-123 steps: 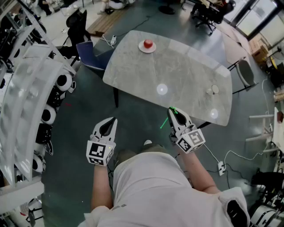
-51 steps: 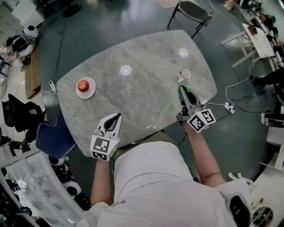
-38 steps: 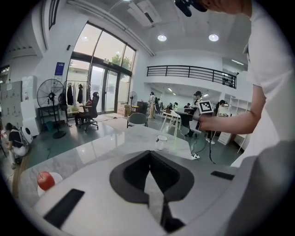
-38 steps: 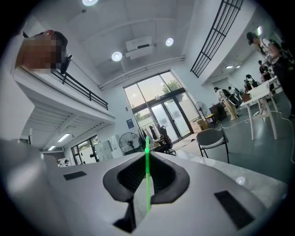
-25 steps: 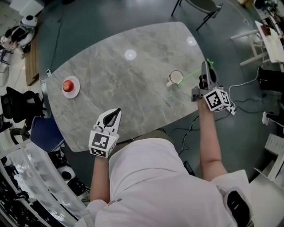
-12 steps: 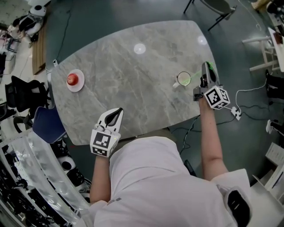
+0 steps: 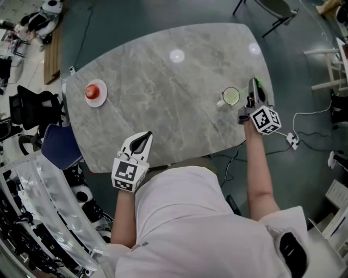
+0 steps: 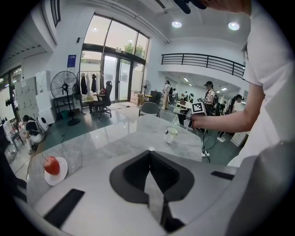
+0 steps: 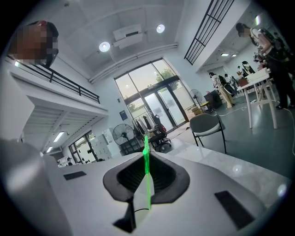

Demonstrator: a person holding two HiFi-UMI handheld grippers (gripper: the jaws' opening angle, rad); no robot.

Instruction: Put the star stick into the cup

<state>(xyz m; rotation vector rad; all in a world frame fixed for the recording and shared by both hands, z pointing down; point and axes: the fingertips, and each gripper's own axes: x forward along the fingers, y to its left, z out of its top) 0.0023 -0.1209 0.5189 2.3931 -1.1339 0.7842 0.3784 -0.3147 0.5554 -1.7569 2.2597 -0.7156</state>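
My right gripper [image 7: 253,83] hangs over the marble table's [image 7: 163,108] right edge, just right of the white cup [image 7: 230,96]. It is shut on the thin green star stick [image 9: 147,175], which stands upright between the jaws in the right gripper view. A green tip [image 7: 256,82] shows by the jaws, and the cup's inside looks green. The left gripper view shows the cup [image 8: 171,134] on the table's far side. My left gripper [image 7: 144,134] hovers at the near table edge, shut and holding nothing; its jaws meet [image 8: 150,152] in its own view.
A red apple [image 7: 95,90] sits on a small white plate [image 8: 61,173] at the table's left end. A blue chair [image 7: 60,146] stands by the left corner, another chair [image 7: 272,6] beyond the far right corner. Cables [image 7: 296,142] lie on the floor to the right.
The right gripper with the stick has stayed beside the cup and drawn slightly nearer to it. The green stick no longer shows as a line between cup and gripper. The left gripper has not moved.
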